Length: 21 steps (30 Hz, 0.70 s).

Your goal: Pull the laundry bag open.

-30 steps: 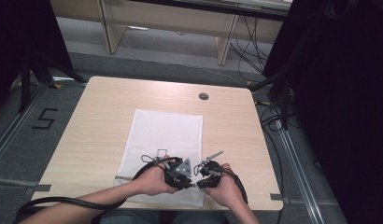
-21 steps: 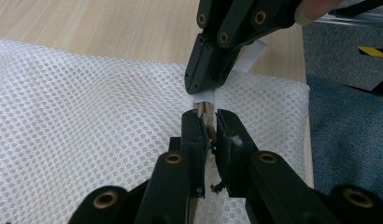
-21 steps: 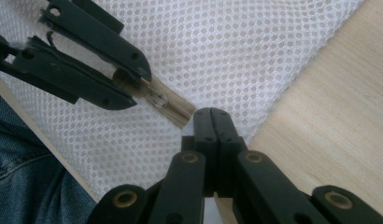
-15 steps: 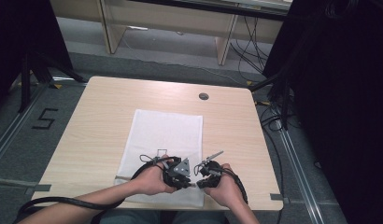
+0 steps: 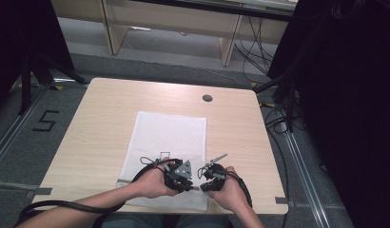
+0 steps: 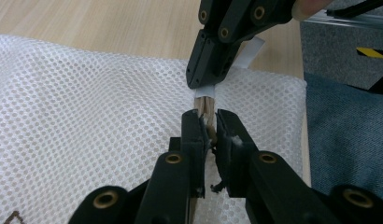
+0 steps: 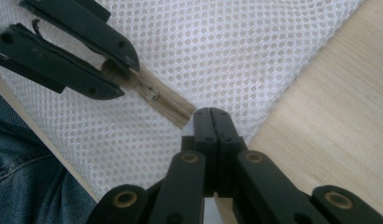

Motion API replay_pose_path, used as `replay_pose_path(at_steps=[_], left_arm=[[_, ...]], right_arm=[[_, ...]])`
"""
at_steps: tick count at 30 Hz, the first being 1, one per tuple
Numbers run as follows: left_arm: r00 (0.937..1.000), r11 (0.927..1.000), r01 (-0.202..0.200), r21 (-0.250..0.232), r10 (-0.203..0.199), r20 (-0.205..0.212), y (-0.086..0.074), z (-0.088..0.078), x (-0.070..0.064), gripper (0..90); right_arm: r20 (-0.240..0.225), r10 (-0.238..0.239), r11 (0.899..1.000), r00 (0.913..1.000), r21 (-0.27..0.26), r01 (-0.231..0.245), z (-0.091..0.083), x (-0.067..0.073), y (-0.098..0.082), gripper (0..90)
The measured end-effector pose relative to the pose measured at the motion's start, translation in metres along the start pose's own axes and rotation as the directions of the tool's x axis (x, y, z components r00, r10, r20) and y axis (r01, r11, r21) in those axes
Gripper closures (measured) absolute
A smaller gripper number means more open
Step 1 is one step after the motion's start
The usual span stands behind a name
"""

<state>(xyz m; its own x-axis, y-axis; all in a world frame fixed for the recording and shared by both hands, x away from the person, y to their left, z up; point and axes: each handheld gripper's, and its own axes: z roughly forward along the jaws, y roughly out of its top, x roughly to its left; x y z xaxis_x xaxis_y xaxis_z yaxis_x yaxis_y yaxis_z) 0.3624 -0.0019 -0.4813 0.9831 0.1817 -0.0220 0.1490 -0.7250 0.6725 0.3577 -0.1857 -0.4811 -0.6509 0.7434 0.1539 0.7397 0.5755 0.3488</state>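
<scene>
Right gripper view alone: zipper point(image 7: 154, 95) clamped in left gripper point(image 7: 116, 73) fingers, right gripper point(image 7: 211, 116) fingers together.

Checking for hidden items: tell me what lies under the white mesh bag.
Under the mesh bag lies the wooden table, its grain showing through the holes near the zipper. The bag lies flat; whether it holds anything thin cannot be told.

Even, soft light from overhead falls on the pale worktop point(image 5: 102, 123), with only faint shadows and no glare. The far right of the room lies in deep darkness. Both gripper views are sharp on the white mesh bag point(image 6: 87, 102), soft at the nearest black fingers point(image 7: 210, 126).
</scene>
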Motion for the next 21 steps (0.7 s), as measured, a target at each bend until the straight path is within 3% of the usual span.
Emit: replay_pose_path(at_steps=[3,5,9,14,21], left_arm=[[1.0000,1.0000,-0.006,0.000,0.006,-0.001,-0.0003,-0.0011,0.0007,81.8],[1.0000,1.0000,-0.007,0.000,0.007,-0.002,-0.0004,-0.0016,0.0007,81.8],[1.0000,1.0000,0.005,-0.006,-0.005,-0.002,-0.0013,-0.0024,0.0002,81.8],[0.9999,0.9999,-0.012,-0.002,0.012,-0.005,-0.0015,-0.0035,0.0014,81.8],[1.0000,0.9999,0.002,-0.010,-0.002,-0.005,-0.0023,-0.0047,0.0006,81.7]], right_arm=[[0.001,-0.017,1.000,0.9999,-0.009,0.017,0.0008,-0.0007,0.0002,90.0],[-0.002,0.010,1.000,0.9999,0.001,-0.010,0.0002,0.0010,0.0000,90.0],[0.002,-0.005,1.000,1.0000,-0.006,0.005,0.0005,0.0000,-0.0001,90.0],[0.001,-0.003,1.000,1.0000,-0.004,0.003,0.0004,0.0002,0.0000,90.0],[0.002,-0.006,1.000,1.0000,-0.007,0.006,0.0006,-0.0001,-0.0002,90.0]])
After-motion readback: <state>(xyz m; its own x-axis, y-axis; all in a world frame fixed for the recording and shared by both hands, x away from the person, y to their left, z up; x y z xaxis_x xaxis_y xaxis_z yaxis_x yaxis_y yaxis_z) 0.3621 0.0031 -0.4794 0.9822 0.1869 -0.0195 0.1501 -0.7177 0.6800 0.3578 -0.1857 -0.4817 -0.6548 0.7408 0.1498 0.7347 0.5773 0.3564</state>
